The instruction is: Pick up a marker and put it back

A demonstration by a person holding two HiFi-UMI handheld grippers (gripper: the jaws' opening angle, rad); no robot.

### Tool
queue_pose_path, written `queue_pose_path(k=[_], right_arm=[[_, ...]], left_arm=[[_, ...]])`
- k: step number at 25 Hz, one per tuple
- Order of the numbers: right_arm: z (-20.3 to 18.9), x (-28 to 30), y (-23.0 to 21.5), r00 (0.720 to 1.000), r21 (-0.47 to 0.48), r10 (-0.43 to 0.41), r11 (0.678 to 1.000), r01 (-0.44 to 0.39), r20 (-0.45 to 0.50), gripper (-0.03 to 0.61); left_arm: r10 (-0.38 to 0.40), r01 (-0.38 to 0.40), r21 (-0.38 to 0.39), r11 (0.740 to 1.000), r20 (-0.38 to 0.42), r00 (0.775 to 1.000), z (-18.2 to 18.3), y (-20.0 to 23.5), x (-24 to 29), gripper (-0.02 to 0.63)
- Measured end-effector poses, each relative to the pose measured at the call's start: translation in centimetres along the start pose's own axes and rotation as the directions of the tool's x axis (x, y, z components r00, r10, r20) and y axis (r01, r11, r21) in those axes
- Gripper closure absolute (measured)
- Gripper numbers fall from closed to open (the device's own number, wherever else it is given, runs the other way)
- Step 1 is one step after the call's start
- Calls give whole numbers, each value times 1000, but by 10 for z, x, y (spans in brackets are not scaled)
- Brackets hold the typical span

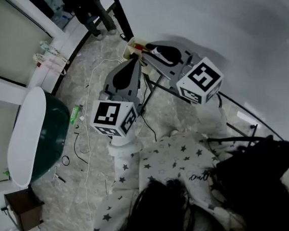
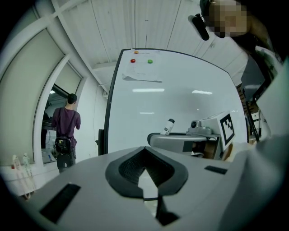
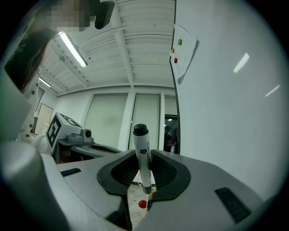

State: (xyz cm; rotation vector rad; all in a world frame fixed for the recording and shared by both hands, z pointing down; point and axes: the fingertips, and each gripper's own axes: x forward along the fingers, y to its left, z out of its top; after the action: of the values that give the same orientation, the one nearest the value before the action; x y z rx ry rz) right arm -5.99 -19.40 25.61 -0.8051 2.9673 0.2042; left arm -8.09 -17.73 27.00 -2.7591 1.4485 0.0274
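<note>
Facing whiteboard (image 2: pixel 180 103), marble floor (image 1: pixel 95 76) below; right gripper (image 3: pixel 144 178) clamps upright marker (image 3: pixel 142 151), left gripper (image 2: pixel 146 182) closed, empty; marker print unreadable.

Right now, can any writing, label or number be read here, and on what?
None can be read for certain.
Small dark print on the marker: too small.
Cursive word on the star-print clothing: blurred.
Black squares on the cube at left: a pattern, not words.
</note>
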Motion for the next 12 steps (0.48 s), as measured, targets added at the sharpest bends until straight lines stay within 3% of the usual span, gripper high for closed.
queue_pose_path(k=[12], right_arm=[[3, 0, 0, 1000, -8, 3, 1000, -3, 2, 497]], left_arm=[[-14, 14, -17, 1000, 26, 1000, 4, -2, 2, 614]])
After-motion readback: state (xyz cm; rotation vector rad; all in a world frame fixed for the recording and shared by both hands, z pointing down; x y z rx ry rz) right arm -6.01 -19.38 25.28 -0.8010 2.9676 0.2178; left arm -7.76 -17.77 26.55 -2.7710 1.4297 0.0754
